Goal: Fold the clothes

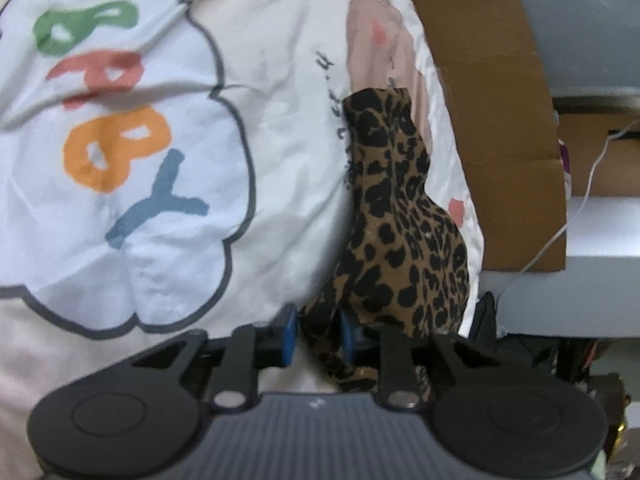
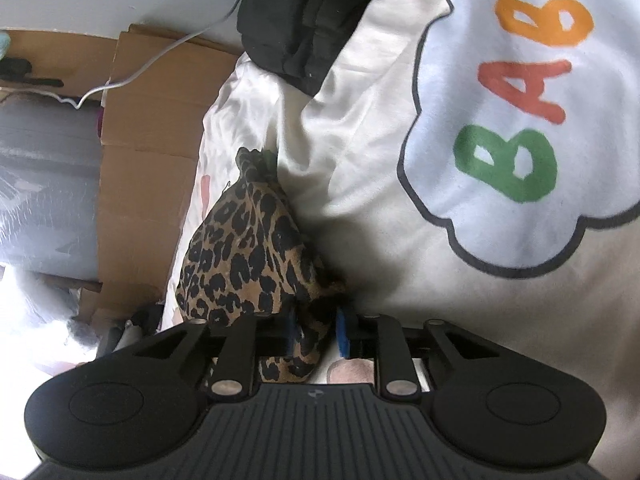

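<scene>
Between both sets of pads I'm pinching the leopard-print garment point(image 1: 404, 216), left gripper point(image 1: 318, 334) and right gripper point(image 2: 316, 330) alike. Mid-fold, I judge; ahead lies the printed bedding point(image 1: 280, 128), where it needs laying flat.

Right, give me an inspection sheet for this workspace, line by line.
Surface: cream bedding printed with a cloud and the letters BABY.
Job's things: leopard-print garment, bunched, stretched between both grippers.
Clutter: black folded fabric on the bedding's far edge.
Grippers: left gripper shut on the leopard-print garment; right gripper also shut on it.
Cables: white cable trailing over the cardboard.
Surroundings: flattened cardboard beside the bedding, grey wall behind it.
</scene>
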`<state>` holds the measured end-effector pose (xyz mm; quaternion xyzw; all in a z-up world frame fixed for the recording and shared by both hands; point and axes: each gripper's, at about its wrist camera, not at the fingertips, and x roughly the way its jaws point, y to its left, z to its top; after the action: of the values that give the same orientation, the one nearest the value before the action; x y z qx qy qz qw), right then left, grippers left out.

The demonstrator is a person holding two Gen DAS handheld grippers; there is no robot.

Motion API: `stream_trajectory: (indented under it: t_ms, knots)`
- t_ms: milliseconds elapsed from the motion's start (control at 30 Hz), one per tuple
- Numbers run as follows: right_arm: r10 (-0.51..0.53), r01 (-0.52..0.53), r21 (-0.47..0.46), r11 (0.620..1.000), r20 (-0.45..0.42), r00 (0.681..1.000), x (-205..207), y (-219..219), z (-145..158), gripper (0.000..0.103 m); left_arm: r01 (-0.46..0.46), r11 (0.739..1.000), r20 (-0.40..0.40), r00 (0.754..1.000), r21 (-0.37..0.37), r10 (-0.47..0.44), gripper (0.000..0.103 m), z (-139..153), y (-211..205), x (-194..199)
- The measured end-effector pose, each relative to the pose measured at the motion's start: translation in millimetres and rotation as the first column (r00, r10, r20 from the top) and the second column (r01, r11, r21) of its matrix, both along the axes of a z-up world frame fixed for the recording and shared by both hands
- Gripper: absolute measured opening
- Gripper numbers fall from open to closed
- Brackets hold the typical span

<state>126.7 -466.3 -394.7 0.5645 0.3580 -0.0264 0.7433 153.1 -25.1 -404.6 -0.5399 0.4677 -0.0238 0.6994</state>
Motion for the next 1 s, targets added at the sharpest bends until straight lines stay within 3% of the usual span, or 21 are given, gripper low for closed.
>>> stream_trajectory:
  t_ms: [67, 200, 267, 333, 367, 500, 733, 1000]
  knots:
    - [-0.002, 0.002, 0.005, 1.000, -0.001, 1.000, 0, 2, -2, 0.024, 0.002, 1.000, 0.004, 1.000, -0.010, -0.002, 0.038, -1, 0, 1]
    - [-0.006, 0.006, 0.014, 1.000, -0.001, 1.000, 4, 6, -6, 0.027, 0.013, 0.999, 0.021, 1.000, -0.035, -0.012, 0.039, -5, 2, 8]
    - [-0.009, 0.009, 0.021, 1.000, -0.001, 1.000, 6, 6, -8, 0.028, 0.017, 0.999, 0.027, 1.000, -0.043, -0.016, 0.034, -7, 2, 12]
    - [-0.016, 0.016, 0.036, 0.999, 0.002, 1.000, 7, 6, -10, 0.027, 0.031, 0.999, 0.031, 0.999, -0.035, -0.030, 0.020, -6, 2, 14]
    - [-0.016, 0.016, 0.041, 0.999, 0.005, 1.000, 7, 5, -10, 0.022, 0.036, 0.999, 0.034, 0.999, -0.034, -0.035, 0.015, -6, 2, 14]
    - [-0.011, 0.011, 0.052, 0.999, 0.004, 1.000, 7, 5, -10, 0.014, 0.057, 0.997, 0.053, 0.997, -0.046, -0.055, 0.008, 0, 5, 15]
    - [0.009, -0.010, 0.093, 0.996, 0.011, 1.000, 5, 10, -5, 0.009, 0.086, 0.996, 0.101, 0.991, -0.031, -0.083, 0.006, 31, 19, 16]
    - [0.072, -0.072, 0.122, 0.990, 0.006, 0.997, -1, 28, 0, 0.009, 0.093, 0.996, 0.091, 0.991, 0.019, -0.094, 0.006, 55, 37, 1]
